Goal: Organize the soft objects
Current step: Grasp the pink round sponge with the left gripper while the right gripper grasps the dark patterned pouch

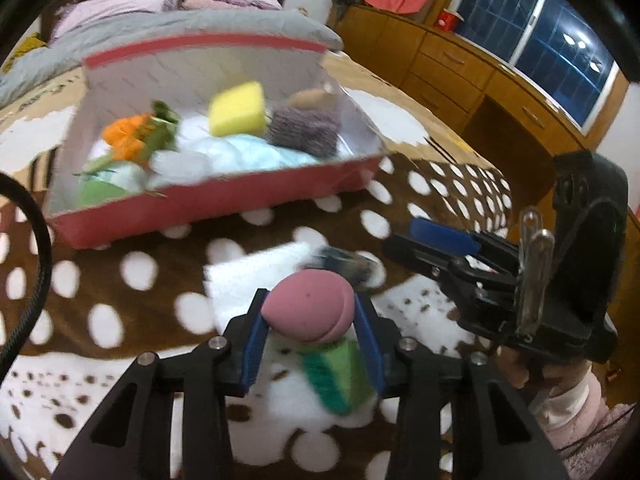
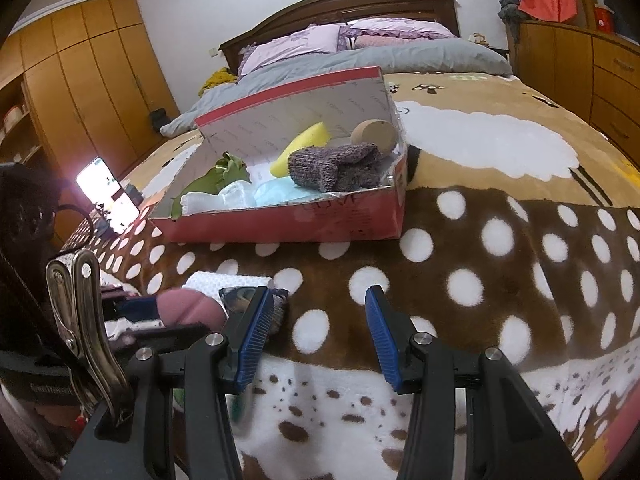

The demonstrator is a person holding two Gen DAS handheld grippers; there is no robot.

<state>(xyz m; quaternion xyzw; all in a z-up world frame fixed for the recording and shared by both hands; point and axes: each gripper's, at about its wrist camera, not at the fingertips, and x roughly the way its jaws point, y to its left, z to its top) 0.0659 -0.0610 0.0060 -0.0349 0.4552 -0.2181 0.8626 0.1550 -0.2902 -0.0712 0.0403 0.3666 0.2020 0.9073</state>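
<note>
Bedroom light falls on a brown blanket [image 2: 460, 216] with white dots, spread over a bed with a wooden headboard [image 2: 344, 4]. Low on that blanket, the left gripper [image 1: 310, 316] has its two blue pads pressed against the sides of a pink egg-shaped sponge [image 1: 308, 306], which sits squeezed between them. Right beneath the sponge, between the same fingers, lies a green scrubbing sponge [image 1: 340, 376], blurred. Just beyond the pink sponge is a white foam pad [image 1: 248, 280] lying flat on the blanket, with a small dark object beside it that is too blurred to name.

The right gripper [image 2: 316, 340] hangs just to the right of the pink sponge, its blue pads parted with only blanket between them.

Farther up the blanket stands a red cardboard box [image 2: 288, 224] with its lid tipped back. Inside it rest a yellow sponge [image 1: 238, 108], a grey knitted piece [image 2: 332, 166], a tan round thing [image 2: 376, 134] in the far corner, pale blue soft material [image 2: 276, 194], green cloth [image 2: 224, 176] and something orange [image 1: 126, 136].

Left of the box, a lit phone [image 2: 108, 192] stands on the blanket's edge.
</note>
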